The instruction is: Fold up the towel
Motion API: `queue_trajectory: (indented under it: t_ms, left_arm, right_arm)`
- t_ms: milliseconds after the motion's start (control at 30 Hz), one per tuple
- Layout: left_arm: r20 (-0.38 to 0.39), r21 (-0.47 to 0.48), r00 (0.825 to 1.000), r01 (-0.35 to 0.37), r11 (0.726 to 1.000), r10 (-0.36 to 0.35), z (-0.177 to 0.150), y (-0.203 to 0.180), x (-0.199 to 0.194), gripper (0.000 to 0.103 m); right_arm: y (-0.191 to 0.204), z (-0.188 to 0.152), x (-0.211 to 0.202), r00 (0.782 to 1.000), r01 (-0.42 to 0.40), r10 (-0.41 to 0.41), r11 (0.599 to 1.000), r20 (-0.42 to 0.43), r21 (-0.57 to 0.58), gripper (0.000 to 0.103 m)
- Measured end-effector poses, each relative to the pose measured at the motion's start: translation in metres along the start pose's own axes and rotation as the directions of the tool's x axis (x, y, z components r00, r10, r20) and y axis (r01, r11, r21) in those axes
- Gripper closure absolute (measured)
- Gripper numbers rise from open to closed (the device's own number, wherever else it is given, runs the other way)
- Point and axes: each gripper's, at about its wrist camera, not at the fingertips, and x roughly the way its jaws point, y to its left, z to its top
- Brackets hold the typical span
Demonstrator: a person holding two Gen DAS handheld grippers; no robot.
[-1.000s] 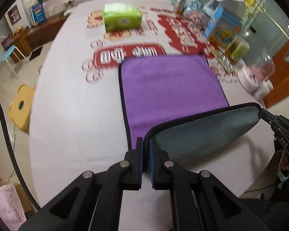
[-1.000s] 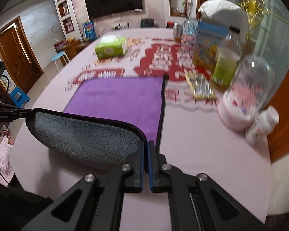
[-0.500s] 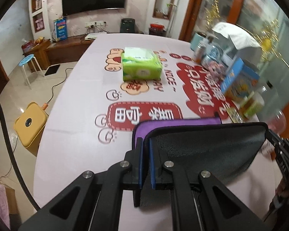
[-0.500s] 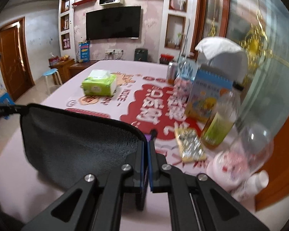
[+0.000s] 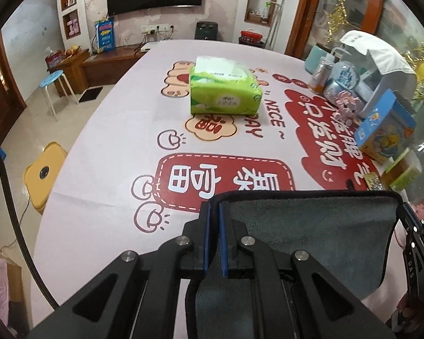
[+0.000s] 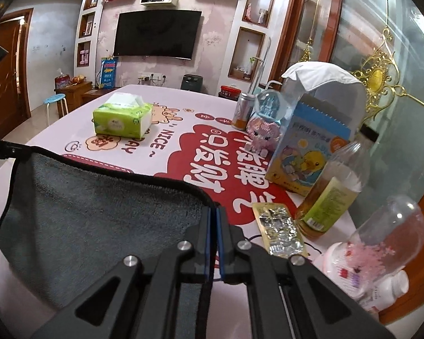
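Risk sat in the carry: left gripper [image 5: 214, 236] and right gripper [image 6: 213, 241] each pinched a corner of the grey black-edged microfibre towel [image 6: 99, 212] above the pink printed counter [image 5: 113, 141], where uneven lowering could skew the fold.

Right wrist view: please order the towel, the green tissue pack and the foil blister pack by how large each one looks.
1. towel, by far the largest, though it hangs nearest the camera.
2. green tissue pack.
3. foil blister pack; it looks close to the tissue pack, which lies farther away, so this order is unsure.
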Motion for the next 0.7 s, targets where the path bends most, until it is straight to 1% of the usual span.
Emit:
queue_trajectory:
  t_ms: [67, 167, 233, 267, 300, 333, 400, 433, 467, 500, 533, 600, 700]
  left_arm:
    - [-0.008, -0.012, 1.0, -0.001, 1.0, 0.001, -0.001, 0.001, 0.009, 0.099]
    - [-0.02, -0.018, 1.0, -0.016, 1.0, 0.016, -0.003, 0.002, 0.017, 0.097]
    - [-0.031, -0.02, 0.999, -0.027, 0.999, 0.026, -0.003, 0.003, 0.021, 0.089]
    - [-0.037, -0.021, 0.999, -0.032, 0.999, 0.031, -0.003, 0.004, 0.022, 0.081]
    - [-0.04, -0.024, 0.999, -0.036, 0.999, 0.035, -0.004, 0.005, 0.022, 0.076]
    - [-0.041, -0.029, 0.999, -0.037, 0.999, 0.036, -0.004, 0.006, 0.022, 0.075]
    - [-0.044, -0.037, 0.999, -0.034, 0.999, 0.033, -0.004, 0.009, 0.02, 0.068]
    - [-0.046, -0.043, 0.998, -0.032, 0.999, 0.03, -0.005, 0.01, 0.017, 0.068]
    - [-0.048, -0.045, 0.998, -0.03, 0.999, 0.028, -0.006, 0.011, 0.015, 0.067]
    - [-0.052, -0.048, 0.998, -0.029, 0.998, 0.026, -0.007, 0.012, 0.013, 0.064]
    - [-0.057, -0.052, 0.998, -0.029, 0.998, 0.026, -0.009, 0.013, 0.01, 0.061]
    - [-0.058, -0.062, 0.998, -0.028, 0.998, 0.025, -0.013, 0.015, 0.004, 0.051]
    - [-0.069, -0.074, 0.997, -0.03, 0.997, 0.025, -0.022, 0.018, -0.009, 0.048]
  right_arm:
    - [0.002, -0.003, 0.006, 1.0, 0.002, -0.002, 1.0, 0.004, -0.002, 0.1]
    - [0.005, -0.005, 0.015, 1.0, -0.005, 0.005, 1.0, -0.016, -0.003, 0.098]
    - [0.007, -0.007, 0.019, 0.999, -0.001, 0.001, 1.0, -0.032, -0.002, 0.098]
    - [0.008, -0.007, 0.02, 0.999, -0.002, 0.002, 1.0, -0.038, -0.001, 0.097]
    - [0.009, -0.008, 0.022, 0.999, -0.003, 0.004, 1.0, -0.046, 0.001, 0.095]
    - [0.009, -0.009, 0.023, 0.998, -0.005, 0.005, 1.0, -0.055, 0.005, 0.094]
    - [0.009, -0.009, 0.022, 0.998, -0.004, 0.005, 1.0, -0.061, 0.012, 0.087]
    - [0.008, -0.009, 0.02, 0.998, -0.004, 0.005, 1.0, -0.06, 0.018, 0.084]
    - [0.008, -0.009, 0.019, 0.998, -0.004, 0.005, 1.0, -0.057, 0.022, 0.079]
    - [0.008, -0.009, 0.017, 0.999, -0.002, 0.003, 1.0, -0.054, 0.026, 0.072]
    - [0.007, -0.008, 0.015, 0.999, -0.001, 0.002, 1.0, -0.053, 0.029, 0.068]
    - [0.006, -0.008, 0.01, 0.999, 0.002, 0.0, 0.999, -0.051, 0.042, 0.057]
    - [0.005, -0.007, 0.002, 0.998, 0.006, -0.002, 0.998, -0.056, 0.06, 0.054]
